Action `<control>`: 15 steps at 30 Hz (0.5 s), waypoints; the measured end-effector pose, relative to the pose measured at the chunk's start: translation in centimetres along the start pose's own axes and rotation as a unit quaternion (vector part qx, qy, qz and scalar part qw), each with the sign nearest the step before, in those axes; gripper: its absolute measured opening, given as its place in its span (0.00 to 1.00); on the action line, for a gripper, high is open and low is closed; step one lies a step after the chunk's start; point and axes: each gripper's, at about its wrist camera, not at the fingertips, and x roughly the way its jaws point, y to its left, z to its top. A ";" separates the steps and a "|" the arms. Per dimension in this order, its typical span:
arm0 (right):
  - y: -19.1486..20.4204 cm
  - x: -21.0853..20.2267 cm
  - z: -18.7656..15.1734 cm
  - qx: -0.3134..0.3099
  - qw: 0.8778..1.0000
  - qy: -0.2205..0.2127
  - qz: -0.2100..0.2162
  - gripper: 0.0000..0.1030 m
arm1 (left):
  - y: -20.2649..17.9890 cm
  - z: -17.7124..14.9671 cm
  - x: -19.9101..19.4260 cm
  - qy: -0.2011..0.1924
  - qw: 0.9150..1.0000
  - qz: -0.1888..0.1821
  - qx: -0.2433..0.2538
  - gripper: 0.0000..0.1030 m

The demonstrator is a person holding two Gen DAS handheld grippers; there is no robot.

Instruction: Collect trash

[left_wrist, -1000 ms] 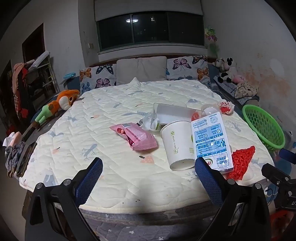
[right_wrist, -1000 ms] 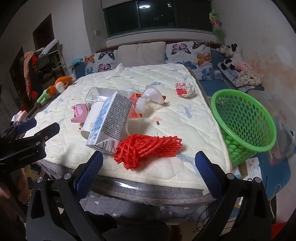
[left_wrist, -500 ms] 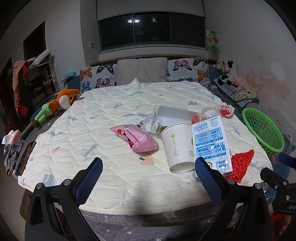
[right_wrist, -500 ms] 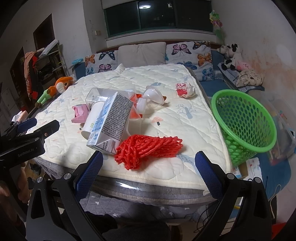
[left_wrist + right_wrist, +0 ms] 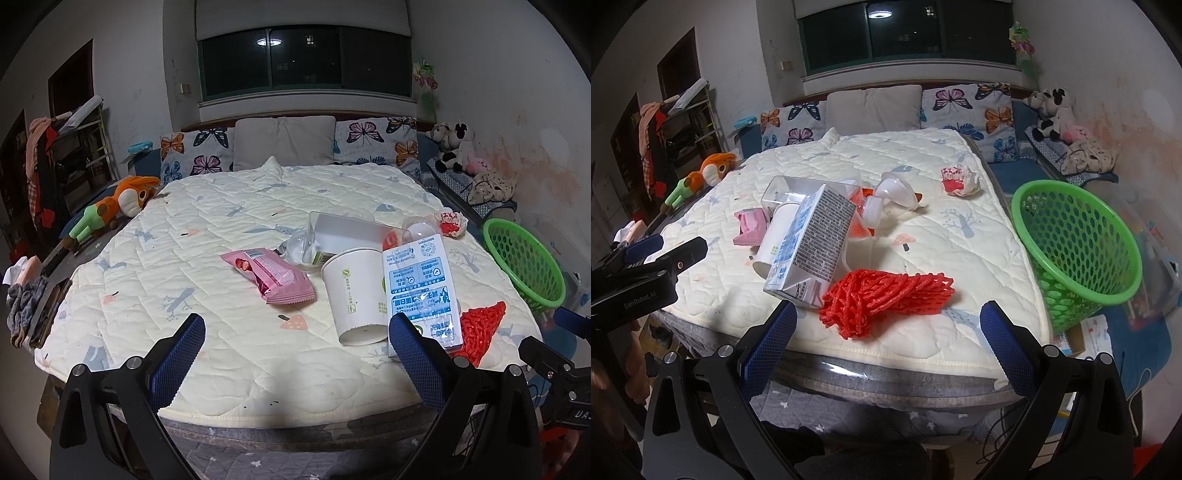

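Trash lies in a pile on the quilted bed (image 5: 229, 236): a pink snack wrapper (image 5: 271, 275), a white paper cup (image 5: 354, 295) on its side, a blue-and-white carton (image 5: 421, 288), a red foam net (image 5: 882, 295), a clear plastic box (image 5: 347, 232) and a crumpled red-white wrapper (image 5: 958, 179). A green mesh basket (image 5: 1078, 243) stands beside the bed on the right. My left gripper (image 5: 295, 345) hovers open over the bed's near edge, just short of the cup. My right gripper (image 5: 886, 336) is open just below the red net, holding nothing.
Butterfly pillows (image 5: 199, 155) and a grey pillow (image 5: 284, 142) line the headboard. An orange plush toy (image 5: 118, 205) lies at the bed's left edge, and soft toys (image 5: 1052, 114) sit at the right wall. A cluttered rack (image 5: 70, 147) stands on the left.
Both views have drifted only slightly; the left gripper has eased back a little from the bed. Nothing was picked up or moved, and both grippers stay open.
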 end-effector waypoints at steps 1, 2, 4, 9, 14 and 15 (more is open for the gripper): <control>0.0 0.0 0.0 0.000 1.000 0.000 0.000 0.96 | -0.1 0.0 0.0 0.000 1.000 0.000 0.000 0.94; 0.0 0.0 0.0 0.000 1.000 0.000 0.000 0.96 | -0.2 0.1 0.0 0.000 1.000 0.000 0.000 0.94; 0.0 0.0 0.0 0.000 1.000 0.000 0.000 0.96 | 0.3 0.0 0.1 0.001 1.000 0.000 -0.001 0.94; 0.0 0.0 0.0 -0.001 1.000 -0.001 -0.001 0.96 | 0.4 0.1 0.0 0.001 1.000 0.001 -0.002 0.94; 0.0 -0.1 0.0 -0.002 1.000 -0.001 -0.001 0.96 | 0.9 0.3 -0.1 0.001 1.000 0.004 -0.007 0.94; -0.1 0.0 0.1 -0.001 1.000 -0.001 -0.002 0.96 | 0.9 0.3 -0.1 0.001 1.000 0.004 -0.008 0.94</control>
